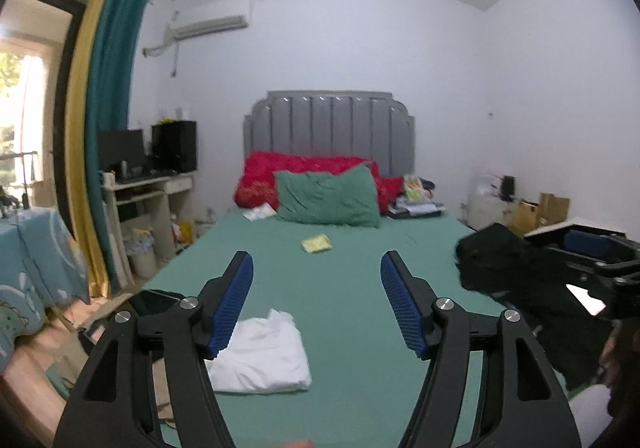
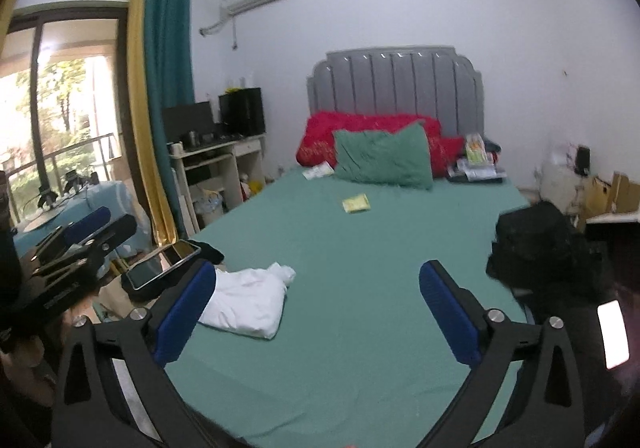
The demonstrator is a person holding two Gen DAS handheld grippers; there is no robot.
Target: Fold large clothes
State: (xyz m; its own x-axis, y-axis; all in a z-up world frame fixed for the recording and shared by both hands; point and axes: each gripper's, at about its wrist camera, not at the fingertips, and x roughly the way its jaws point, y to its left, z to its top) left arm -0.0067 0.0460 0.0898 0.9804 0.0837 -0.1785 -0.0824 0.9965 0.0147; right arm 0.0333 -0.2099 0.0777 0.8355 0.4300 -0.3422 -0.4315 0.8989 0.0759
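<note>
The white garment (image 1: pixel 262 356) lies folded on the green bed (image 1: pixel 344 288); we hold the left gripper (image 1: pixel 316 268) and right gripper (image 2: pixel 318 276) above it, both wide open and empty.

A home bedroom: bed (image 1: pixel 340 288), pillows (image 1: pixel 328 197), curtains (image 1: pixel 112 107), desk (image 1: pixel 148 183)

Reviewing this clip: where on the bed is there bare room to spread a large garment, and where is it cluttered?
Free: the green sheet between the white folded cloth, the black clothes pile and the small yellow packet. Crowded: the headboard end, with the green pillow, red quilt and stacked items.
</note>
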